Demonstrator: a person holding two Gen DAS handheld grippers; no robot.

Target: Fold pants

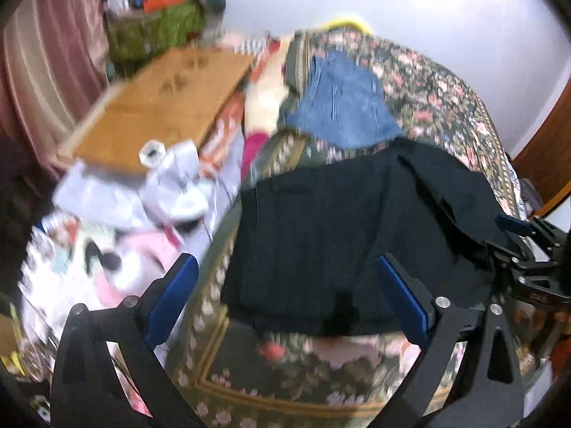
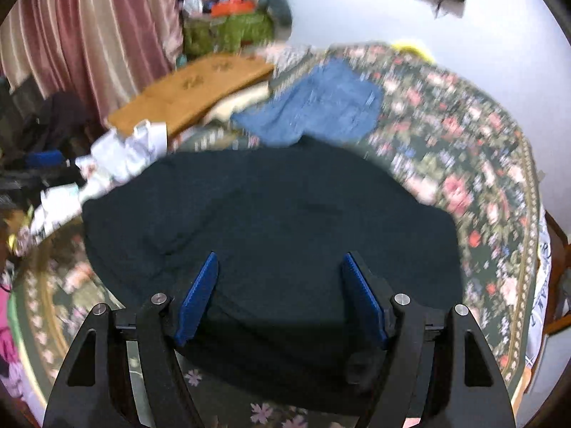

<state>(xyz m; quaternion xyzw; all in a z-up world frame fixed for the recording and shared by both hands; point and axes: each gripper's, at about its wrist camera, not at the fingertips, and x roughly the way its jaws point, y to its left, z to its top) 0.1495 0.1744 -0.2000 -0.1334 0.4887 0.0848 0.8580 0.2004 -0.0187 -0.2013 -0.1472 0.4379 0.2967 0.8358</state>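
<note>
Dark black pants (image 1: 321,235) lie folded into a compact rectangle on the floral bedspread (image 1: 428,82); they also fill the middle of the right wrist view (image 2: 271,221). My left gripper (image 1: 285,267) is open and empty, hovering over the pants' near left edge. My right gripper (image 2: 280,267) is open and empty above the pants' near edge. The right gripper also shows at the right edge of the left wrist view (image 1: 528,235), beside the pants. Both views are motion-blurred.
Folded blue jeans (image 1: 339,103) (image 2: 321,103) lie on the bed behind the pants. A wooden board (image 1: 157,107), white crumpled cloth (image 1: 171,178) and clutter lie left of the bed. A pink striped curtain (image 2: 89,35) hangs at far left.
</note>
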